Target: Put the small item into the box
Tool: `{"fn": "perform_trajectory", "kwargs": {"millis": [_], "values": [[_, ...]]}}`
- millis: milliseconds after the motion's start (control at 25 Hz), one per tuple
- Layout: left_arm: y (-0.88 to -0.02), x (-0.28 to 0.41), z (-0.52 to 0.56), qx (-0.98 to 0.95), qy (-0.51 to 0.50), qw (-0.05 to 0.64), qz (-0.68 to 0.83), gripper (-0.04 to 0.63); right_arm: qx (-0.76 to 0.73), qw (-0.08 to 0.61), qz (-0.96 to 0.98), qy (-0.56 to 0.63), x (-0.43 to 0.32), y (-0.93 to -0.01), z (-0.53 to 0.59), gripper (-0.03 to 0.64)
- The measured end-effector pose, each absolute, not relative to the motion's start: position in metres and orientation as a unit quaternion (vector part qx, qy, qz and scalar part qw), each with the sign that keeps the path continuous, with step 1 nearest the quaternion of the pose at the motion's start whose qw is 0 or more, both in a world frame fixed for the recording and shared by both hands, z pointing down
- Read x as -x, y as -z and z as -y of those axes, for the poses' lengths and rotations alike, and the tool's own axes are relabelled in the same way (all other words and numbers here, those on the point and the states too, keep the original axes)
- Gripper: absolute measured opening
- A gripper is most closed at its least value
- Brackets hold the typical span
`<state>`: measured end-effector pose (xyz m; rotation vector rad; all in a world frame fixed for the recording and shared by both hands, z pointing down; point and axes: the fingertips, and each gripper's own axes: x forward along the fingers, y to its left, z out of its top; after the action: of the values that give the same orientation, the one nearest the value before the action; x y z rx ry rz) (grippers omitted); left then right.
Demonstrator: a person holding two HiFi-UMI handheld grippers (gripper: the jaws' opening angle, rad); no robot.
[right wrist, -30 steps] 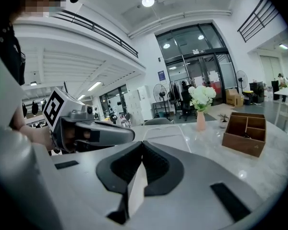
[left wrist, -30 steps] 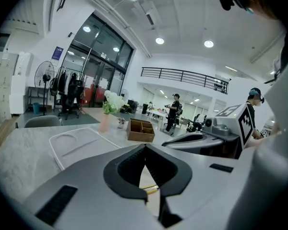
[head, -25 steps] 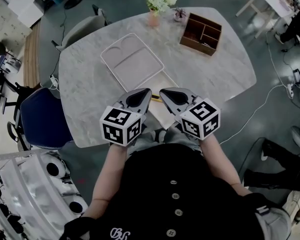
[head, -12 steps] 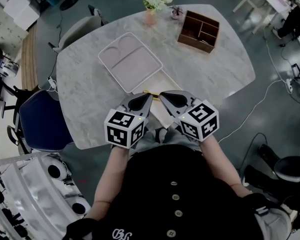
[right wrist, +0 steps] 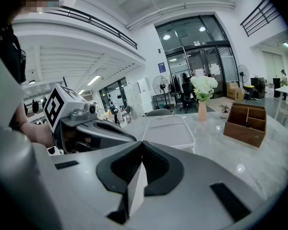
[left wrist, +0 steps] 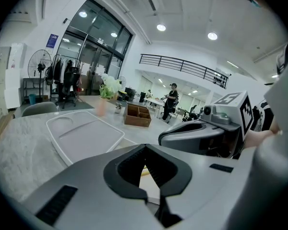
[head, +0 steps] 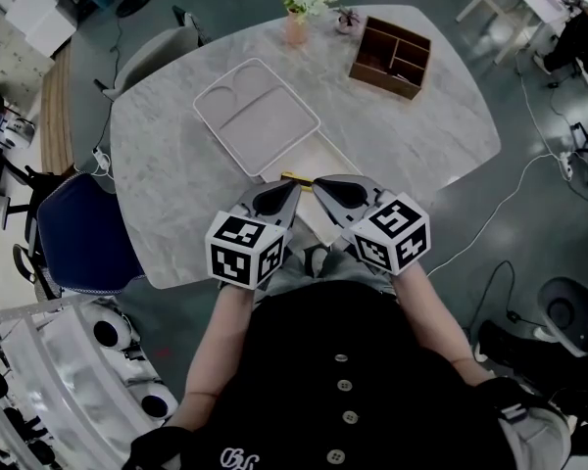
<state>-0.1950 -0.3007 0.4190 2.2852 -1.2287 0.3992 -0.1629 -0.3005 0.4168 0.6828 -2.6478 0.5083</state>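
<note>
Both the left gripper (head: pixel 290 184) and the right gripper (head: pixel 319 182) have hardly moved and stay squeezed shut on nothing near the yellow item (head: pixel 296 176), so nothing has gone into the box (head: pixel 391 57) yet.

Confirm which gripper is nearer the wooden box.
Right. The wooden box is at the table's far right; both grippers are at the near edge, the right gripper on the box's side, the left gripper farther from it.
</note>
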Motion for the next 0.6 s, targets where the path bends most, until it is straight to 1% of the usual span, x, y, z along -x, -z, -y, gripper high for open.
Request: {"fn": "perform_trajectory", "kwargs": {"millis": [600], "values": [[-0.4205,0.1901,0.2945,-0.847,-0.143,0.260,0.441,0.017,-0.247,0.183,0.934,-0.183,0.1566,-0.4195,0.2917,0.005]]}}
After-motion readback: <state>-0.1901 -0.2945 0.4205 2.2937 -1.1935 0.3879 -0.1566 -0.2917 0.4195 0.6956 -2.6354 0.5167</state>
